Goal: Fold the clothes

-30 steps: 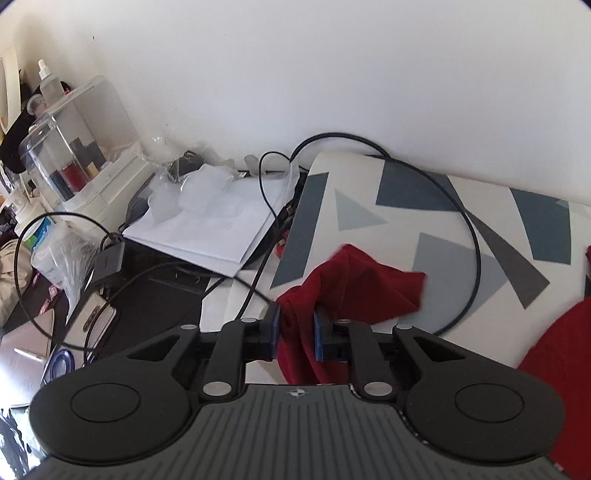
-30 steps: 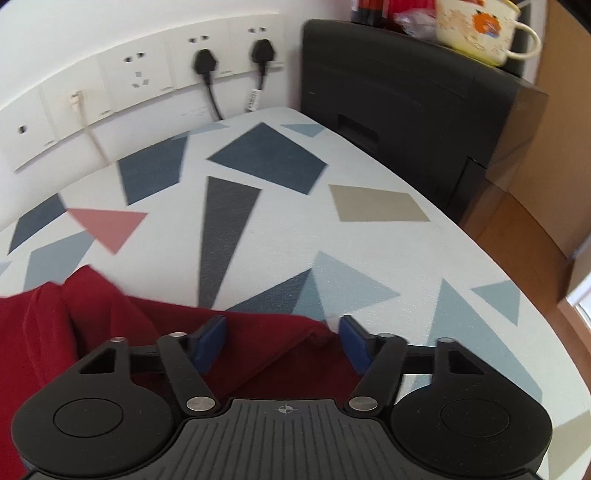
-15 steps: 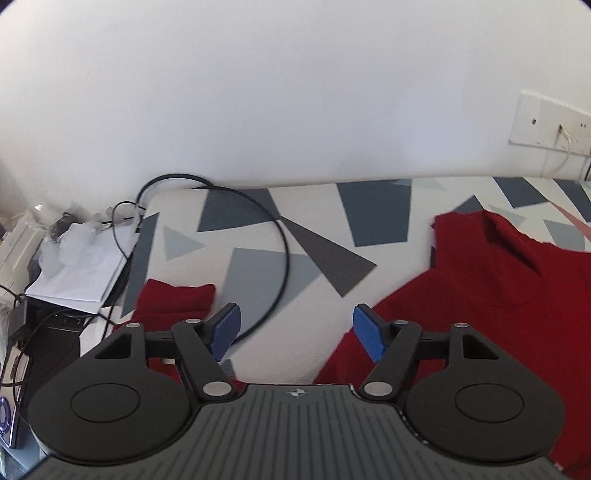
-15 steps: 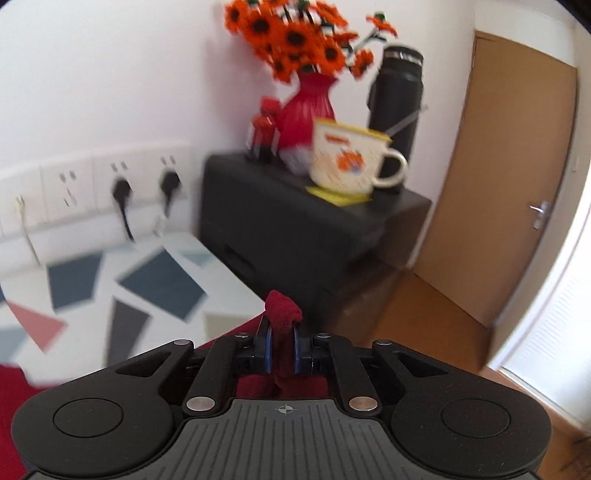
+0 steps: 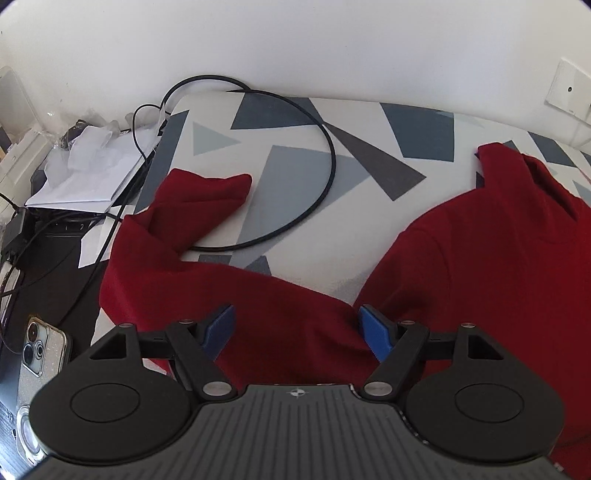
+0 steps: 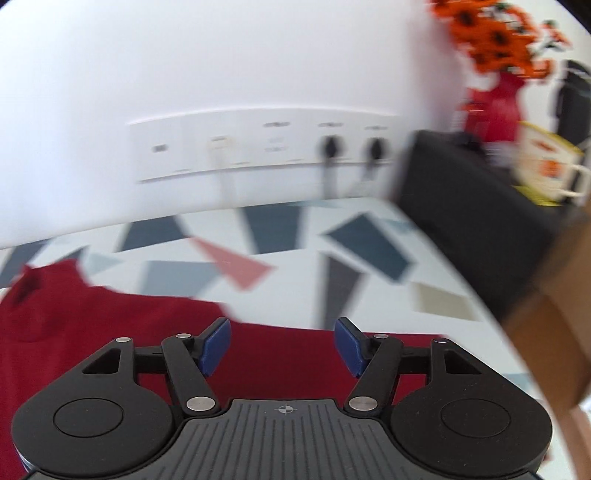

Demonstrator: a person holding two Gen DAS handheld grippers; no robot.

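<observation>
A dark red garment (image 5: pixel 498 258) lies spread on the table with the geometric-print cover (image 5: pixel 295 177). One sleeve (image 5: pixel 207 199) stretches to the table's left edge, its cuff bent back. My left gripper (image 5: pixel 297 317) hovers open over the upper part of that sleeve, with cloth below the jaws and no pad pressing on it. In the blurred right wrist view, my right gripper (image 6: pixel 281 328) is opening its jaws above the garment's (image 6: pixel 92 321) right side. Nothing is pinched between its pads.
A black cable (image 5: pixel 330 155) loops over the table's far left part and runs under the sleeve. Off the left edge lie papers (image 5: pixel 85 177) and a phone (image 5: pixel 40 350). Wall sockets (image 6: pixel 258 144), a black cabinet (image 6: pixel 480 229), a mug (image 6: pixel 546 166) and orange flowers (image 6: pixel 495 33) stand at right.
My left gripper let go of the red sleeve, opened, and moved down over the garment. My right gripper pinched and raised a fold of red cloth, then released it and swung left.
</observation>
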